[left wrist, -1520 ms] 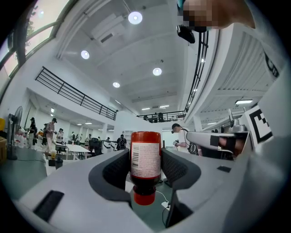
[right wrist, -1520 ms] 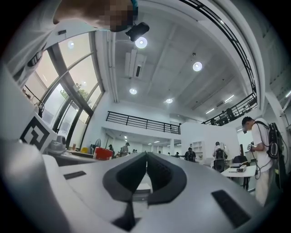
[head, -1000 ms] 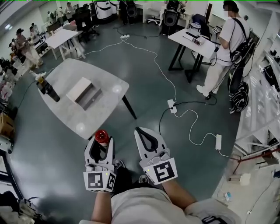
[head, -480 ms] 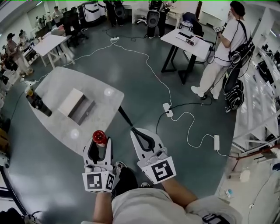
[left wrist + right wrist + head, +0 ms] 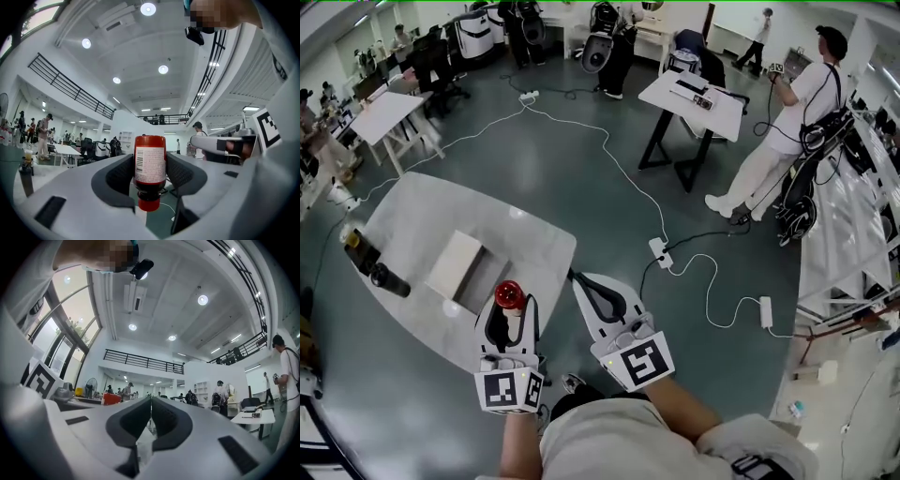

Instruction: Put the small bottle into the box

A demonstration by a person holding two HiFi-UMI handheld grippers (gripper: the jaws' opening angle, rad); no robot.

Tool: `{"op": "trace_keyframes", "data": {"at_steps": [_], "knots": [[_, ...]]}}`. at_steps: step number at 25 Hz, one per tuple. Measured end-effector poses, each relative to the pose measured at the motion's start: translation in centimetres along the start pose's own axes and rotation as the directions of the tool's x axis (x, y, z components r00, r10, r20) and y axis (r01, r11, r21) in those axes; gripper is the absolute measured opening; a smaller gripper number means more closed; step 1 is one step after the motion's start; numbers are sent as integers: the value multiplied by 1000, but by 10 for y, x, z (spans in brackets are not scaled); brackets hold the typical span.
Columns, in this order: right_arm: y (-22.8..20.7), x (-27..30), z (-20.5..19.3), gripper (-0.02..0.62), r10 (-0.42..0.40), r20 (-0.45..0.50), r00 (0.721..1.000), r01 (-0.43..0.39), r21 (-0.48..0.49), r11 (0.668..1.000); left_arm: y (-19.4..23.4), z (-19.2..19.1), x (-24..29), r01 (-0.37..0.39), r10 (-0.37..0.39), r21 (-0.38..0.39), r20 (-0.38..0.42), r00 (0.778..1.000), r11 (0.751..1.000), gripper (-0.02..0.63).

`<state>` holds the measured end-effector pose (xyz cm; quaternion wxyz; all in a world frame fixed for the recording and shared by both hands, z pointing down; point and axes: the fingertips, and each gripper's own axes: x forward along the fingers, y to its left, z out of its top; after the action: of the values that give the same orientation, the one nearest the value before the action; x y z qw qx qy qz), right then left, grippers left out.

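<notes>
The white table (image 5: 539, 246) lies far-left of the person, and on it the open box (image 5: 457, 266) sits just beyond and left of the left gripper (image 5: 508, 321), the nearer gripper by far. That gripper is clamped on the small bottle (image 5: 508, 294), which stands along the jaws, cap toward the gripper and red base pointing away. The right gripper (image 5: 592, 289) is closed on nothing. Compared with a second ago, table and box have come much nearer; the bottle's grip is unchanged.
</notes>
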<state>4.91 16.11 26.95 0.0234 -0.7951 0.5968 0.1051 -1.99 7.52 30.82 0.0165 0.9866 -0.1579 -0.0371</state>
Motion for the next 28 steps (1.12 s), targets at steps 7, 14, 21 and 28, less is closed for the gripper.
{"op": "trace_keyframes", "data": {"at_steps": [7,14,21,28], "knots": [[9,73,-23,26,31,-15,999,-31,7,1000,68,-11,33,-30,29,-24,-31,999,999,230],[7,146,-63,26,131,-41,990,-129,53,990,122,-38,68,-126,124,-42,-58,991,991,230],[18,243,-78,26,363,-52,930,-355,119,927,187,-28,99,-324,321,-30,-77,944,946,230],[57,317,-97,26,651,-26,759,-638,175,750,240,-32,100,-592,585,-43,-106,804,805,230]]}}
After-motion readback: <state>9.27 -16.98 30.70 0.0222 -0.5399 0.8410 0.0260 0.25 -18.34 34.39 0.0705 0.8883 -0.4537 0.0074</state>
